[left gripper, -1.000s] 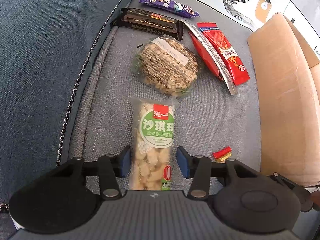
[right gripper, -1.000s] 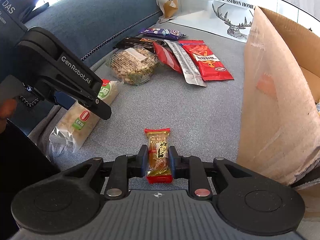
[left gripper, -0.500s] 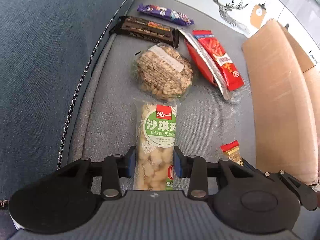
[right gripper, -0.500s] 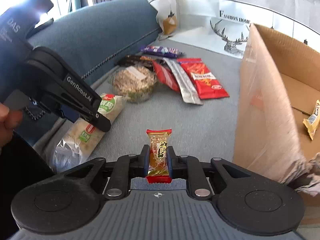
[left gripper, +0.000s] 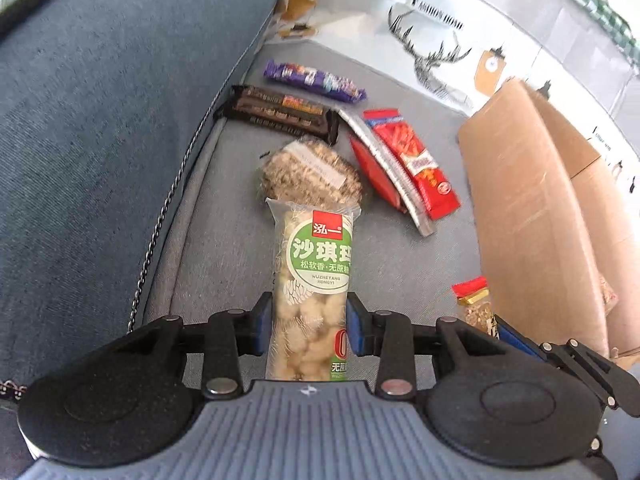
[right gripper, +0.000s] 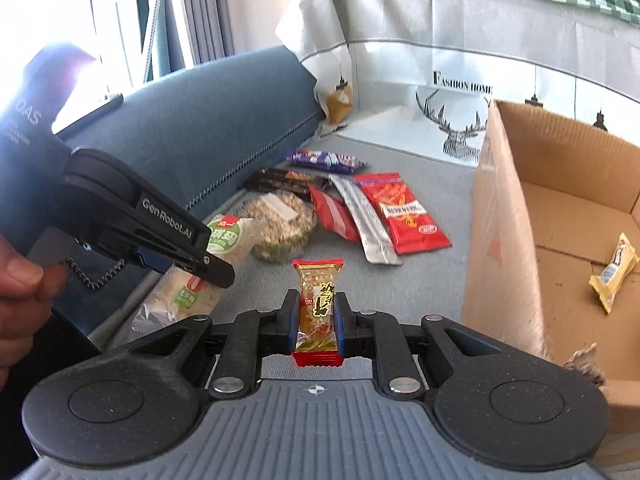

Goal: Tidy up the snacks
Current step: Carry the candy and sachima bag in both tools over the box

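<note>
My left gripper [left gripper: 309, 326] is shut on a long clear pack of puffed rice cake with a green label [left gripper: 314, 280], held above the grey sofa seat [left gripper: 224, 216]. It also shows in the right wrist view [right gripper: 224, 248]. My right gripper [right gripper: 317, 316] is shut on a small red-ended peanut candy bar [right gripper: 318, 300], lifted off the seat beside the open cardboard box [right gripper: 504, 248]. The candy bar also shows in the left wrist view [left gripper: 474, 300]. A yellow snack pack [right gripper: 614, 272] lies inside the box.
On the seat lie a round nut cake [left gripper: 310, 174], a dark chocolate bar pack [left gripper: 280, 114], a purple bar [left gripper: 314, 80], a silver sachet [left gripper: 386, 172] and red snack packs [left gripper: 416, 164]. The blue sofa back [left gripper: 100, 120] rises at left. The box wall [left gripper: 532, 216] stands at right.
My left gripper closed on the rice cake pack and lifted it. My right gripper rose with the candy bar, bringing the box's inside into view.
</note>
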The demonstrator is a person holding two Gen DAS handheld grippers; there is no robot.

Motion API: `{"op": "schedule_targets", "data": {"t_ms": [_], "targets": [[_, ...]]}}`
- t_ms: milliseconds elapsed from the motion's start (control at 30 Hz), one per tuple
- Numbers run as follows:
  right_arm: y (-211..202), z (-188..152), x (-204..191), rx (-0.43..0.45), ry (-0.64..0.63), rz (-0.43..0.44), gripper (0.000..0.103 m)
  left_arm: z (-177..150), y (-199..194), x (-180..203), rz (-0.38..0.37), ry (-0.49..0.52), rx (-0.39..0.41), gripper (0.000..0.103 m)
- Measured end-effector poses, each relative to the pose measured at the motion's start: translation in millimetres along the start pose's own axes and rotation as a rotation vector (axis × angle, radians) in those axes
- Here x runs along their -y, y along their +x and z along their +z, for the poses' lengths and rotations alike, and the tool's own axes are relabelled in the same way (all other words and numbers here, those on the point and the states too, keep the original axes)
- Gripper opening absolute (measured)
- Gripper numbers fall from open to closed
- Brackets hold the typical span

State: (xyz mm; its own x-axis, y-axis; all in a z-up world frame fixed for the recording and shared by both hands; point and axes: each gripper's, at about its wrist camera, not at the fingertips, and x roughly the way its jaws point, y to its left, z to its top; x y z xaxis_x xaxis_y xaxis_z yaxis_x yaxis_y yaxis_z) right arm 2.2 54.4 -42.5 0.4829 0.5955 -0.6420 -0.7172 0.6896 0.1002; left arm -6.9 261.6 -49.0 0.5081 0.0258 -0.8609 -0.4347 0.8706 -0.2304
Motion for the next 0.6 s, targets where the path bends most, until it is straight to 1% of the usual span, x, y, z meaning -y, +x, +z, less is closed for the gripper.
{"op": "schedule_targets", "data": {"t_ms": [300, 400, 600], "targets": [[-22.6, 16.9, 0.6, 0.083, 0.014, -0.003, 0.018, -5.9, -22.6, 2.2, -0.034, 0.005, 0.141, 0.04], [-31.4, 22.4, 2.4, 0.113, 0.019, -0.001, 0.018, -7.4, -27.6, 4.5, -0.034, 0.015, 0.171, 0.04], [-45.5, 31.1, 9.6, 0.155, 0.026, -0.006, 0.018, -10.9, -33.9, 7.9, -0.036, 0.028, 0.202, 0.04]]}}
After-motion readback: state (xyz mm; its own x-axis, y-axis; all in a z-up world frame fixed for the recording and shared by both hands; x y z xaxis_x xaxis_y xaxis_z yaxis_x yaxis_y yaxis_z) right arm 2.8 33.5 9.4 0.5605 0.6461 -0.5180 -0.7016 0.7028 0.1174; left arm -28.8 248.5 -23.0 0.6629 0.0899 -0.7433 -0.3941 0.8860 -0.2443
